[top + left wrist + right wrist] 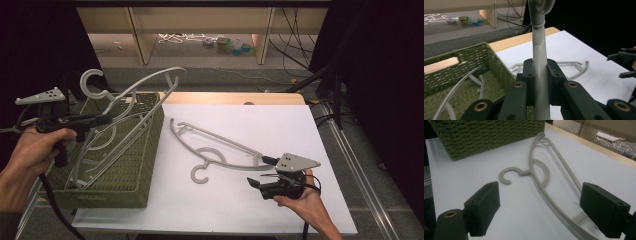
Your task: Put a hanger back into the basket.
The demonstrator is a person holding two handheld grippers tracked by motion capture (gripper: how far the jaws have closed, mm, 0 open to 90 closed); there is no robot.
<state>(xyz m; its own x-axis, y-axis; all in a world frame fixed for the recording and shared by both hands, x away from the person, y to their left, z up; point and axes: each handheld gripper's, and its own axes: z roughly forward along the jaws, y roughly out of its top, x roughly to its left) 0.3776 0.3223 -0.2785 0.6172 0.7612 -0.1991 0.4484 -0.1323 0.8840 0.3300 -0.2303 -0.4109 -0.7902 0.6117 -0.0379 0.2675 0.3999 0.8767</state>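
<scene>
A grey plastic hanger (pixel 145 82) stands tilted over the green woven basket (pixel 135 195), its hook (pixel 92 80) up at the left. My left gripper (pixel 102 120) is shut on it just below the hook, and the grey stem (pixel 539 62) runs up between the jaws. A second hanger (pixel 220 142) lies flat on the white table (pixel 280 125), hook (pixel 199 173) toward the front. My right gripper (pixel 260 171) is open at this hanger's right end. In the right gripper view the hanger (pixel 537 167) lies between and beyond the pads (pixel 484 207).
Another grey hanger (pixel 456 90) lies inside the basket (pixel 461 62). The basket stands on the table's left side, overhanging its edge. Beyond the table's far wooden edge (pixel 235 97) are the floor, cables and shelf legs.
</scene>
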